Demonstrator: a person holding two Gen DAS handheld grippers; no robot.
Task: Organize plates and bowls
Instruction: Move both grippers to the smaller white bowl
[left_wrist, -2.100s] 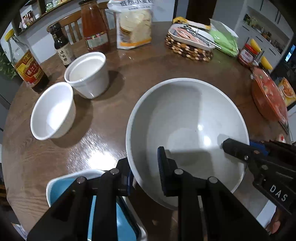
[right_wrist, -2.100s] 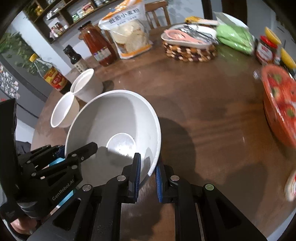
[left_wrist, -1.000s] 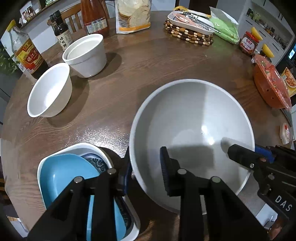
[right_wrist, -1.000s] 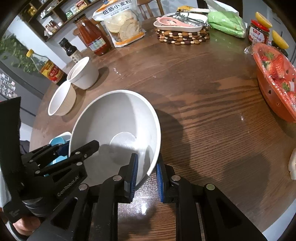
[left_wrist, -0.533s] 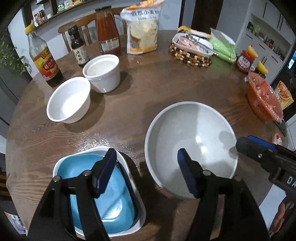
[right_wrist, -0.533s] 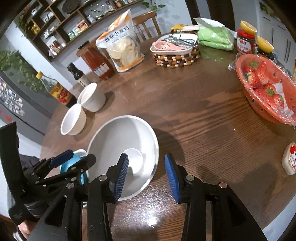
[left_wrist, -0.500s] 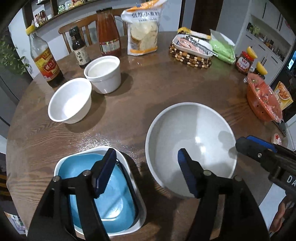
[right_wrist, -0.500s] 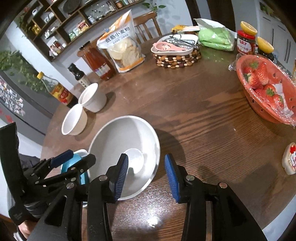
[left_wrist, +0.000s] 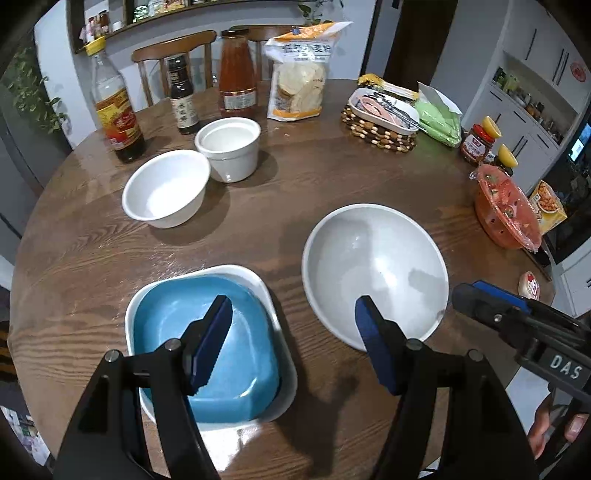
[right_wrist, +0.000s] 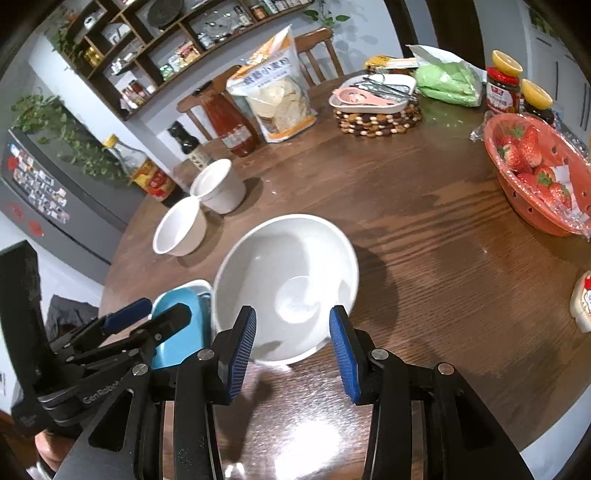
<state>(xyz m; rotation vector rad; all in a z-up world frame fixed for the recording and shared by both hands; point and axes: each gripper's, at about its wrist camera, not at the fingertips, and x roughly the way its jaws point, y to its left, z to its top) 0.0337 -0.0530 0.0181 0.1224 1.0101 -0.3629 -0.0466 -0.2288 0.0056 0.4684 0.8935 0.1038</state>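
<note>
A large white bowl (left_wrist: 373, 266) (right_wrist: 288, 277) sits on the round wooden table (left_wrist: 295, 184). Left of it a blue square dish (left_wrist: 199, 347) (right_wrist: 177, 325) lies nested in a white square dish (left_wrist: 284, 369). A small white bowl (left_wrist: 164, 188) (right_wrist: 181, 229) and a white ramekin (left_wrist: 229, 147) (right_wrist: 218, 184) stand further back left, touching. My left gripper (left_wrist: 293, 332) is open and empty above the gap between the dishes and the large bowl. My right gripper (right_wrist: 291, 347) is open and empty above the large bowl's near rim.
Bottles (left_wrist: 118, 110), a sauce jar (left_wrist: 237, 74) and a bag of crackers (left_wrist: 299, 74) line the far edge. A beaded trivet with a tray (left_wrist: 382, 118), a green packet (left_wrist: 439, 118) and jars stand at the back right. A red strawberry basket (right_wrist: 535, 173) stands at the right.
Both grippers let go of the large bowl, opened wide, and drew back and up. The bowl now rests on the table beside the stacked dishes.
</note>
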